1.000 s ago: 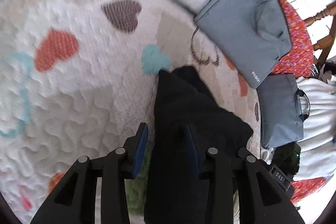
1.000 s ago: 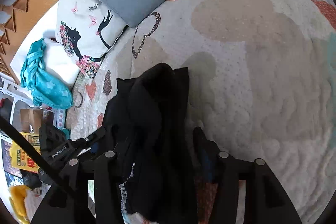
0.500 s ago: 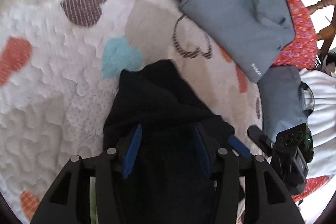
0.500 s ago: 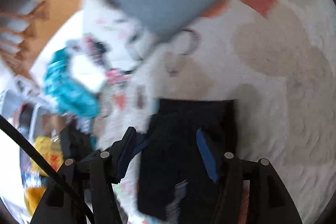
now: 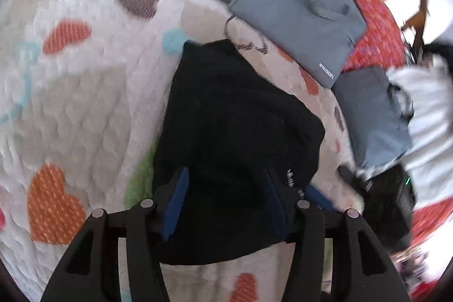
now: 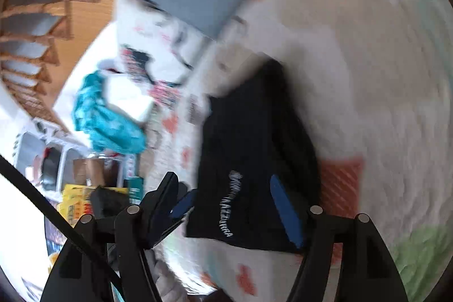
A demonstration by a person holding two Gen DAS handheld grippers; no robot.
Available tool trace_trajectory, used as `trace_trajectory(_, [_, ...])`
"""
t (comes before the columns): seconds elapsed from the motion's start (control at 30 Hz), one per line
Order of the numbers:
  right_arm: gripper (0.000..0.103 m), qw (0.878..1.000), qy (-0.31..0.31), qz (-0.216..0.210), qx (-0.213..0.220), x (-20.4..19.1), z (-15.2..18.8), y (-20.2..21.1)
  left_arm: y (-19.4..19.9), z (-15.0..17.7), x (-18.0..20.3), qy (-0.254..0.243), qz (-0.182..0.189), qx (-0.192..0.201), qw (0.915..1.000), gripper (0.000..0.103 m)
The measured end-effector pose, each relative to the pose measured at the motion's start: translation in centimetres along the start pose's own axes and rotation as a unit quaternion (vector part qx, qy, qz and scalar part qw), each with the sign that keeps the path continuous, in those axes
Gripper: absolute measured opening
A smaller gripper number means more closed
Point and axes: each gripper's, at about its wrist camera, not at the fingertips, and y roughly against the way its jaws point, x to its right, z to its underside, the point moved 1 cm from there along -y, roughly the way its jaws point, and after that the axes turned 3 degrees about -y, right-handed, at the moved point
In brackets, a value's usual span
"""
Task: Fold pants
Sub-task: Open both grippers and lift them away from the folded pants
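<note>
The black pants (image 5: 226,118) lie folded in a compact bundle on the white quilt with coloured hearts (image 5: 85,104). In the right wrist view the pants (image 6: 254,154) show white lettering along one edge. My left gripper (image 5: 226,188) is open above the near end of the bundle, holding nothing. My right gripper (image 6: 232,197) is open over the bundle's near edge, holding nothing. The right gripper's fingers (image 5: 351,177) show at the bundle's right side in the left wrist view. Both views are motion-blurred.
Two grey laptop bags (image 5: 297,4) (image 5: 373,115) and a red patterned cushion (image 5: 373,27) lie beyond the pants. In the right wrist view a printed pillow (image 6: 158,47), a teal cloth (image 6: 107,118), wooden chairs (image 6: 31,19) and floor clutter lie to the left.
Both grippers have let go of the pants and opened. The pants have dropped from a hanging, bunched shape into a flat folded bundle on the quilt. Both grippers have pulled back.
</note>
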Motion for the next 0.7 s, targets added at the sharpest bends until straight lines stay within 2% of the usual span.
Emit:
trace_trajectory(0.07, [0.064, 1.0, -0.021, 0.007, 0.0, -0.4, -0.3, 0.9, 1.5, 0.3, 1.6, -0.033, -0.042, 0.004, 0.9986, 0.052])
trace_trajectory(0.1, [0.068, 1.0, -0.009, 0.023, 0.007, -1.2, -0.3, 1.6, 2.3, 0.4, 1.9, -0.035, -0.036, 0.006, 0.9987, 0.052])
trace_trajectory(0.17, [0.069, 0.997, 0.05, 0.059, 0.017, -3.6, 0.5, 3.2, 5.0, 0.9, 2.8, -0.043, -0.029, 0.026, 0.9983, 0.052])
trace_trajectory(0.3, [0.069, 0.98, 0.154, 0.115, 0.049, -7.9, 4.0, 7.5, 11.5, 2.7, 4.9, -0.079, -0.055, 0.09, 0.9913, 0.053])
trace_trajectory(0.37, [0.069, 0.959, 0.215, 0.161, 0.09, -10.3, 6.4, 10.4, 15.9, 3.9, 6.2, -0.104, -0.081, 0.139, 0.9815, 0.055])
trace_trajectory(0.4, [0.071, 0.947, 0.241, 0.182, 0.11, -11.3, 7.4, 11.6, 17.3, 4.2, 6.7, -0.112, -0.091, 0.156, 0.9771, 0.064])
trace_trajectory(0.43, [0.075, 0.927, 0.274, 0.213, 0.141, -12.6, 8.6, 13.0, 19.7, 5.0, 7.4, -0.12, -0.114, 0.187, 0.9683, 0.079])
trace_trajectory(0.47, [0.079, 0.904, 0.306, 0.242, 0.172, -13.9, 9.9, 14.2, 21.1, 5.3, 7.9, -0.122, -0.132, 0.207, 0.9617, 0.088])
trace_trajectory(0.5, [0.09, 0.879, 0.34, 0.263, 0.207, -15.3, 11.3, 15.5, 22.6, 5.7, 8.3, -0.123, -0.148, 0.228, 0.9545, 0.098])
trace_trajectory(0.53, [0.102, 0.855, 0.369, 0.271, 0.243, -16.8, 12.5, 16.6, 24.2, 6.2, 8.6, -0.123, -0.161, 0.251, 0.9466, 0.099])
trace_trajectory(0.6, [0.103, 0.818, 0.413, 0.259, 0.304, -18.7, 14.5, 18.6, 27.3, 7.1, 9.1, -0.12, -0.17, 0.289, 0.9345, 0.1])
trace_trajectory(0.63, [0.103, 0.812, 0.424, 0.253, 0.311, -19.3, 14.8, 18.9, 28.0, 7.1, 9.1, -0.118, -0.171, 0.295, 0.9326, 0.1])
trace_trajectory(0.67, [0.103, 0.815, 0.424, 0.254, 0.303, -19.6, 14.5, 19.0, 28.8, 7.3, 9.1, -0.114, -0.17, 0.302, 0.9312, 0.1])
trace_trajectory(0.7, [0.103, 0.823, 0.415, 0.262, 0.286, -19.7, 14.0, 18.8, 29.4, 7.4, 9.1, -0.11, -0.169, 0.305, 0.9307, 0.1])
